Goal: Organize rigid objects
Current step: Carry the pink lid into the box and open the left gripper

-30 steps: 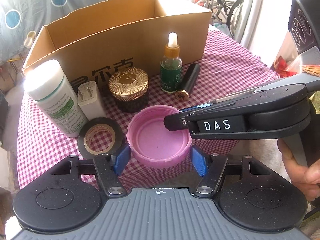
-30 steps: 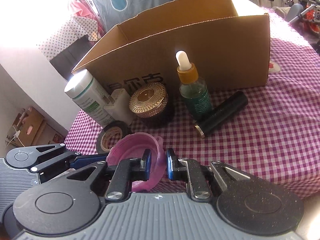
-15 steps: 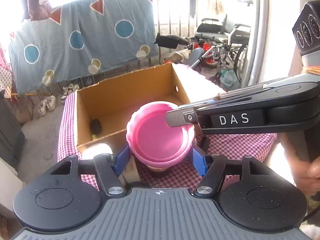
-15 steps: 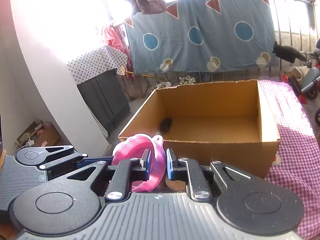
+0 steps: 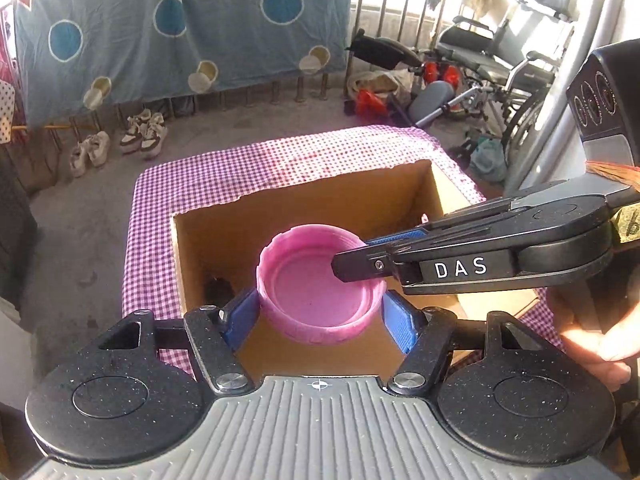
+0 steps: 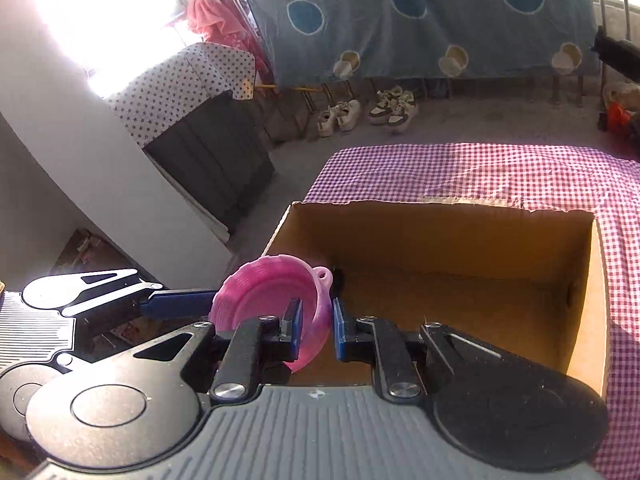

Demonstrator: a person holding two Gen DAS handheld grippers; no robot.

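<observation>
A checked surface (image 5: 280,156) carries an open cardboard box (image 5: 304,196). Above its near left corner hangs a pink lid (image 5: 320,284), stiff, light and probably slick; 2 grippers hold it: left gripper (image 5: 320,314) across its sides, right gripper (image 6: 314,330) pinching its rim.

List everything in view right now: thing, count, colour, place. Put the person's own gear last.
lid: one, pink, held above the box's opening
box: one, brown cardboard, open-topped, on the table
small dark thing: one, black, inside the box's corner; too small to identify
tablecloth: one, purple-and-white check, under the box
sheet: one, blue with circles, hanging behind
shoes: two pairs, white, on the floor under the sheet
wheelchair: one, dark, far right
left gripper: pads either side of the lid
right gripper: shut on the lid's rim
hand: one, holding the right gripper
</observation>
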